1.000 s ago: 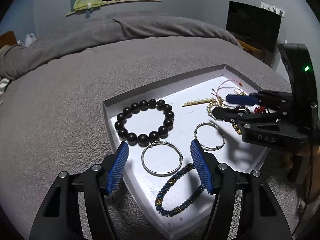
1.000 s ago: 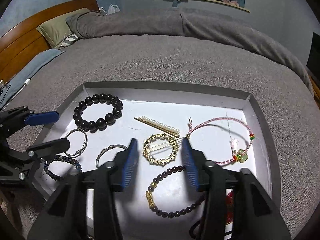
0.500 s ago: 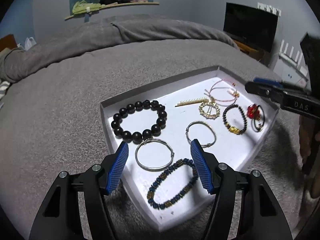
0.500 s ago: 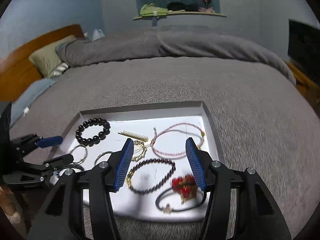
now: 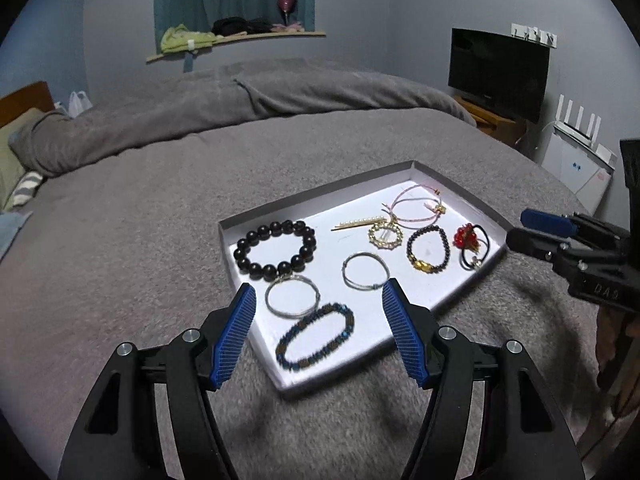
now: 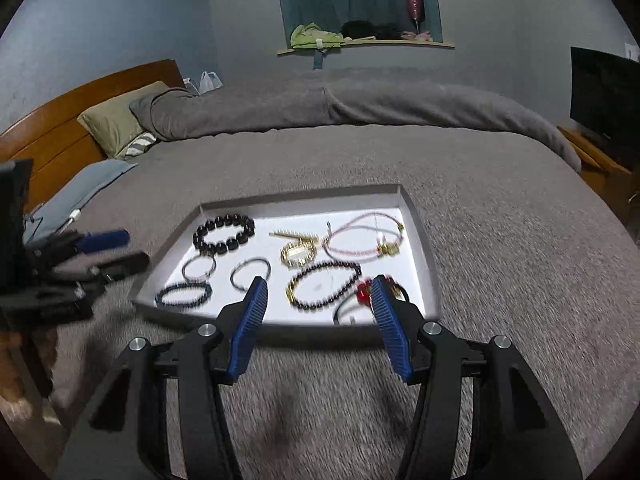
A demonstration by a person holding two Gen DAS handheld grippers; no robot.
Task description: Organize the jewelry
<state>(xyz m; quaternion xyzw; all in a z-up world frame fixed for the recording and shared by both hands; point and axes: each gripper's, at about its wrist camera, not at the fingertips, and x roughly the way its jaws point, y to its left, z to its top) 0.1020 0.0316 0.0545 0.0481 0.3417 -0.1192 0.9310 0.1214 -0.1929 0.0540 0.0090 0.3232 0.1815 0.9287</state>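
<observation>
While both my grippers hang spread wide and empty over the grey bedspread (image 5: 120,240), my left gripper (image 5: 318,336) sits low in the frame with the blue beaded bracelet (image 5: 316,338) right between its pads, just up from the tray's near corner. That bracelet's long axis runs lower left to upper right, so I judge the left is the nearer one for it. Up from there, two silver bangles (image 5: 293,295), then the black bead bracelet (image 5: 275,250) at centre. My right gripper (image 6: 318,330) hovers short of the white tray (image 6: 430,280), the red hair tie (image 6: 366,290) beside its right pad. Farther up, dark bracelet (image 6: 324,286), gold ring piece (image 6: 298,256), pink cord (image 6: 360,238)
</observation>
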